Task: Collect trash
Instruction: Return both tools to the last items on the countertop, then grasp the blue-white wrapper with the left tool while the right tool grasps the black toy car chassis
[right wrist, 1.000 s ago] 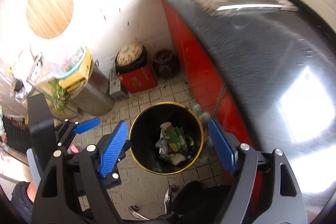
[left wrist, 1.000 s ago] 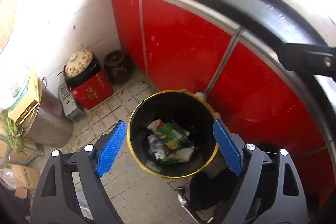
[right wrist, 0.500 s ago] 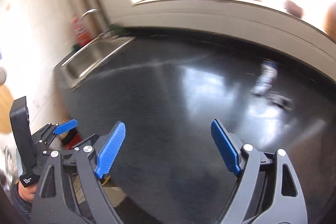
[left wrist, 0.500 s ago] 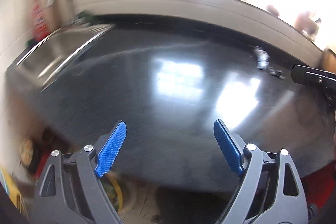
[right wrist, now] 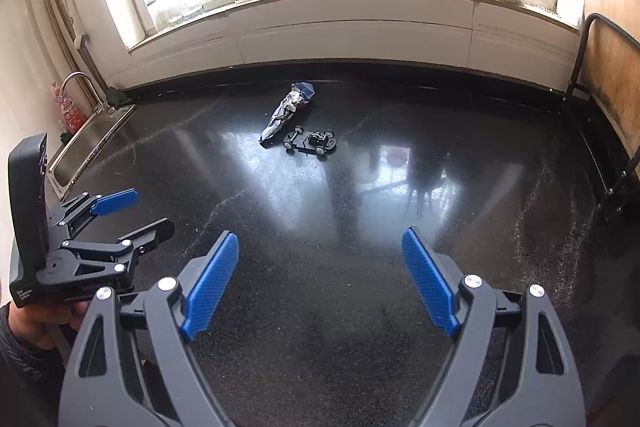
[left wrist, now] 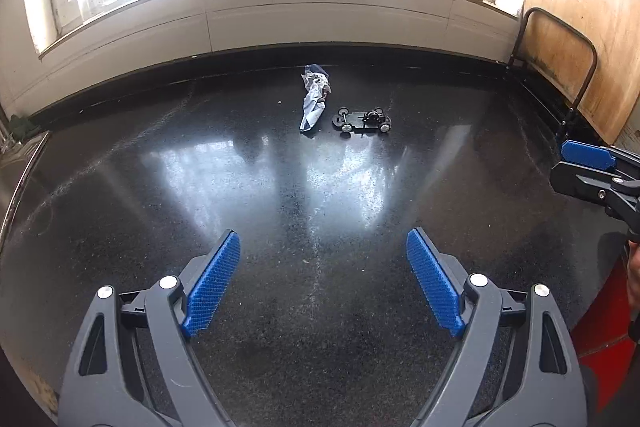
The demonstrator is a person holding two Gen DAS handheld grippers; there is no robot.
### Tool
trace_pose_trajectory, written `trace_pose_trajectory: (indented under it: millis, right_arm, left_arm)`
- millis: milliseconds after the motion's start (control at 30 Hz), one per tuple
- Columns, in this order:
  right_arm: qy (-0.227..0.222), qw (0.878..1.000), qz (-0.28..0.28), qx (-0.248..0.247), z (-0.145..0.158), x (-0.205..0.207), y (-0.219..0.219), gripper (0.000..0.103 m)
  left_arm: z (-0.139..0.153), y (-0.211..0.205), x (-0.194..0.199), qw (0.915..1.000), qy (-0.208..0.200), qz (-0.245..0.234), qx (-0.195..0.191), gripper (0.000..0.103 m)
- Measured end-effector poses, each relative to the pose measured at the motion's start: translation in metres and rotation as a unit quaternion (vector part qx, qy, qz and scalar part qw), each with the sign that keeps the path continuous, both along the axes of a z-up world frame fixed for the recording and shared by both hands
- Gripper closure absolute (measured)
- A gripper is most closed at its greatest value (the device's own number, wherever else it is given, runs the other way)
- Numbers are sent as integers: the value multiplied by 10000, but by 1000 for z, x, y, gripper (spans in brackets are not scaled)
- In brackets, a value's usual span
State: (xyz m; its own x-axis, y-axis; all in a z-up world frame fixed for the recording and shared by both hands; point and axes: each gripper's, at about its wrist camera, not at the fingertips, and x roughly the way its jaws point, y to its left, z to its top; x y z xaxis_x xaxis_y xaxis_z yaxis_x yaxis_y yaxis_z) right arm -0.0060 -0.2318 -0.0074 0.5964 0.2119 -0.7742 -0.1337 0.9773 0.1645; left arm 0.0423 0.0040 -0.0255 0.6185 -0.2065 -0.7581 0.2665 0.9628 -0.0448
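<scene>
Left wrist view: both grippers, left (left wrist: 323, 281) and right (right wrist: 320, 281), are held wide open and empty over the counter (left wrist: 240, 195), so a reach to the wrapper (left wrist: 314, 103) just beside the toy chassis (left wrist: 363, 120) is judged next.

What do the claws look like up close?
Each claw has two grey plastic arms with triangular cut-outs and silver round bolts. The fingers carry bright blue ribbed pads. The left claw's black handle bears small white lettering, and a dark sleeve shows behind it.
</scene>
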Motion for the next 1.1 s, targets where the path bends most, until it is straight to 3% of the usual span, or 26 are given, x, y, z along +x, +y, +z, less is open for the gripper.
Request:
trace_pose_trajectory:
  millis: [233, 500, 733, 900, 1000, 1033, 1100]
  right_arm:
    - [105, 9992, 395, 21, -16, 26, 14, 22]
    - [841, 9916, 858, -486, -84, 105, 26, 22]
    - [787, 9841, 1373, -810, -105, 167, 44, 22]
    - [597, 9768, 1849, -901, -108, 201, 57, 33]
    - [501, 9736, 2054, -857, -108, 209, 60, 44]
    - [480, 9733, 2083, -838, -108, 211, 60, 56]
    - [440, 9727, 2128, -813, -107, 212, 61, 61]
  left_arm:
    - [-23, -1, 38, 9991, 330, 72, 240, 20]
    - [-59, -13, 121, 9954, 854, -102, 424, 20]
    - [-66, -25, 187, 9954, 762, -243, 526, 20]
    - [-66, -27, 221, 9962, 669, -246, 507, 20]
    - [-66, -31, 232, 9965, 583, -336, 500, 22]
    - [-66, -32, 234, 9966, 568, -354, 479, 23]
    - [-65, -32, 233, 9971, 483, -360, 463, 35]
